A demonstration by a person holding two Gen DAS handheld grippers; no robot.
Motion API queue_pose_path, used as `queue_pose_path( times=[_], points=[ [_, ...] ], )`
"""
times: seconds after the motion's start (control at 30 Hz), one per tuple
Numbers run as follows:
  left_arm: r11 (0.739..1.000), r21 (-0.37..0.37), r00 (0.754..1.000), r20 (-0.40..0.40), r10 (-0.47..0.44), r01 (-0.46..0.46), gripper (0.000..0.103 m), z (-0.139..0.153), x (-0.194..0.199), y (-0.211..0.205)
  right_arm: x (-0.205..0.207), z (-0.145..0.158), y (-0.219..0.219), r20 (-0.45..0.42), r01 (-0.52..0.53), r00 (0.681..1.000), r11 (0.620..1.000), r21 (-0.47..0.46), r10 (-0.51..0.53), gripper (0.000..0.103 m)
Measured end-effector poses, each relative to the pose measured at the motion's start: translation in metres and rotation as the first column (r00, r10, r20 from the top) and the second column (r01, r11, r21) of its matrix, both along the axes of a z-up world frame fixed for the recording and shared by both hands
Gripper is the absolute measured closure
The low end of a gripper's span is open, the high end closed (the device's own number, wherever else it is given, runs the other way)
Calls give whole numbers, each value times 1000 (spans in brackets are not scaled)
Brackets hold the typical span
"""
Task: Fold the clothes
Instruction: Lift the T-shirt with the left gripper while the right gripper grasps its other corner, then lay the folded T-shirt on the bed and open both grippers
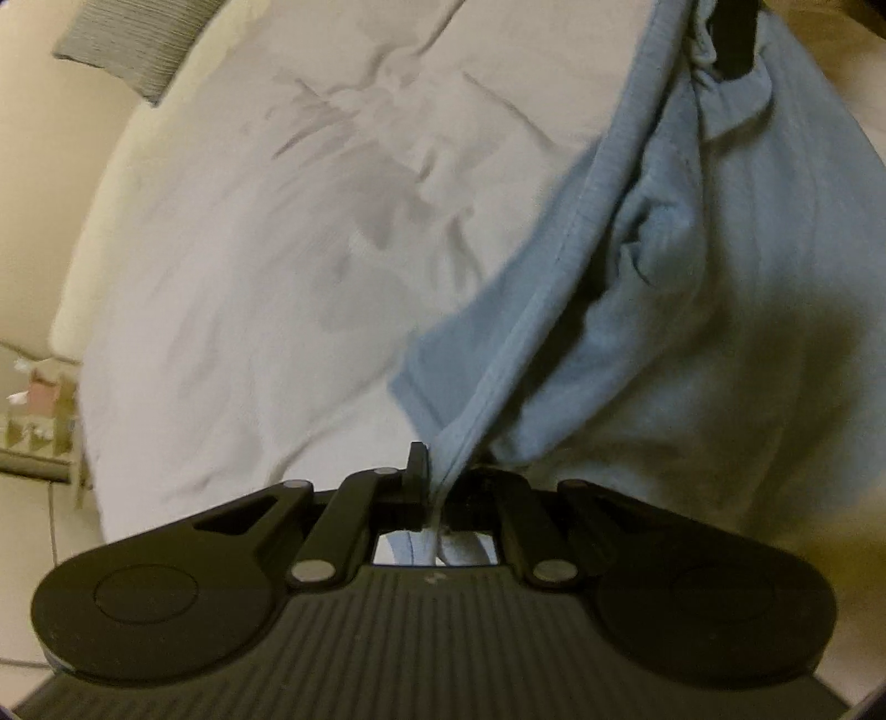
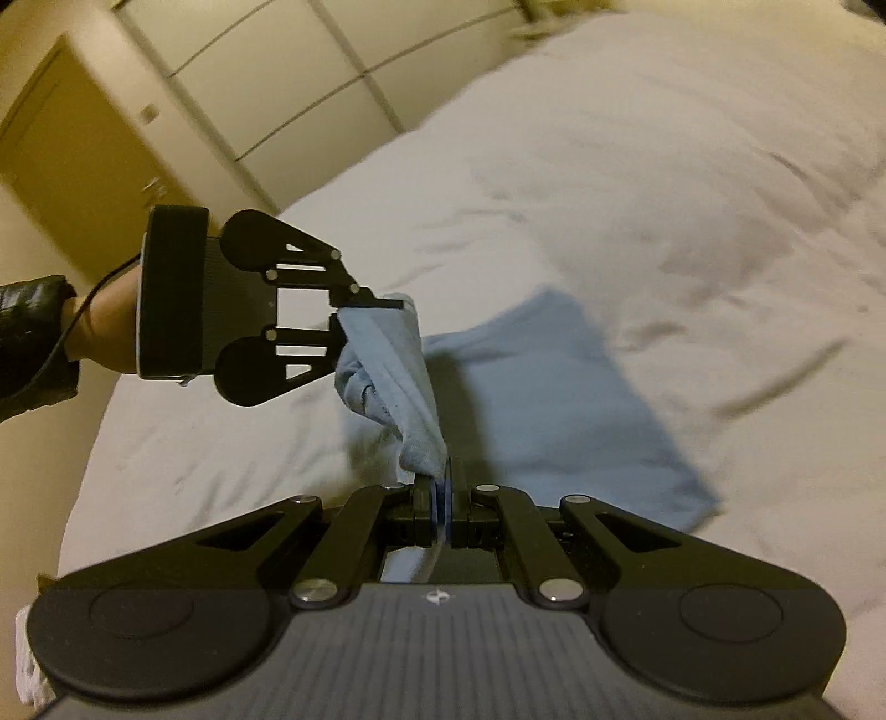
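- Holding a blue garment up by one edge over a white bed, part lifted, the rest trailing on the sheet.
- Left gripper: fingers clamping a bunched corner of the cloth, seen from the right wrist view; hem running straight into the pinch in its own view.
- Right gripper: fingers pressing together on the cloth's edge, blue fabric showing between the pads.
- Stretching the hemmed edge between the two grips, loosely taut, with folds hanging beside it.
- Judging the step: either lifting the piece to spread it flat, or carrying one edge over to make a fold; not settling which from this alone.
- Needing, either way, both grips kept firm and level, so the edge is not sagging or twisting.
- Lying at the bed's far end: a grey pillow.
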State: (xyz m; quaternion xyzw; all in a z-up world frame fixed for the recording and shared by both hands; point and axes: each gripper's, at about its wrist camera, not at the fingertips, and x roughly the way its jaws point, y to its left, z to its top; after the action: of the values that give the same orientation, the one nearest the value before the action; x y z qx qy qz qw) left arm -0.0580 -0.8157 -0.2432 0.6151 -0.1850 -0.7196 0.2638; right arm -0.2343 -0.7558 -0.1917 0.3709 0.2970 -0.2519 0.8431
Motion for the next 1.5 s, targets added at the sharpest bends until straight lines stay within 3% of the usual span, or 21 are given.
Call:
queue_pose_path(
  times=[0.13, 0.2, 0.3, 0.4, 0.53, 0.67, 0.73, 0.8, 1.0, 1.03, 1.1, 1.2, 1.33, 1.43, 1.47, 1.5],
  points=[
    [998, 61, 1000, 8, -8, 8, 97, -32, -32, -44, -29, -35, -46, -27, 66, 998, 996, 62, -65, 101],
    [995, 99, 1000, 20, 7, -9, 89, -50, -38, -58, -40, -54, -62, -56, 84, 995, 992, 91, -79, 100],
    [988, 129, 996, -23, 85, -81, 78, -55, -36, -73, -52, -76, -72, -116, 105, 989, 988, 115, -92, 88],
    [969, 158, 974, -95, 206, -189, 72, -43, -21, -86, -73, -85, -74, -169, 163, 975, 981, 107, -143, 80],
    [938, 154, 932, -147, 332, -309, 71, -25, 11, -87, -86, -78, -71, -212, 201, 959, 978, 51, -186, 80],
    [865, 209, 845, -202, 495, -457, 70, -23, 44, -70, -63, -59, -62, -184, 103, 977, 994, -32, -107, 76],
    [818, 239, 789, -225, 571, -524, 70, -22, 60, -62, -45, -54, -59, -169, 28, 985, 997, -67, -39, 61],
    [765, 271, 726, -245, 642, -585, 69, -20, 77, -54, -29, -56, -62, -164, -23, 986, 996, -82, 9, 60],
    [581, 370, 505, -289, 813, -725, 63, -19, 125, -28, -14, -59, -78, -160, -17, 987, 999, -48, 9, 59],
    [560, 380, 477, -297, 828, -736, 63, -18, 132, -23, -13, -59, -79, -166, -18, 986, 999, -46, 10, 58],
    [529, 405, 436, -305, 847, -746, 63, -18, 141, -15, -11, -60, -79, -178, -19, 984, 999, -38, 12, 57],
    [499, 440, 398, -307, 865, -747, 62, -23, 145, -6, -9, -62, -82, -188, -8, 982, 1000, -20, 4, 55],
    [438, 515, 319, -307, 897, -737, 62, -32, 148, -5, -2, -62, -91, -182, -4, 983, 1000, -11, 2, 53],
    [395, 569, 269, -296, 917, -721, 77, -43, 146, -8, 5, -63, -94, -182, -19, 983, 1000, -14, 17, 53],
    [404, 562, 282, -295, 913, -722, 92, -45, 146, -8, 7, -63, -96, -183, -25, 983, 1000, -14, 22, 53],
    [413, 554, 294, -295, 909, -723, 93, -46, 146, -8, 10, -63, -98, -186, -31, 982, 999, -17, 28, 53]
  ],
)
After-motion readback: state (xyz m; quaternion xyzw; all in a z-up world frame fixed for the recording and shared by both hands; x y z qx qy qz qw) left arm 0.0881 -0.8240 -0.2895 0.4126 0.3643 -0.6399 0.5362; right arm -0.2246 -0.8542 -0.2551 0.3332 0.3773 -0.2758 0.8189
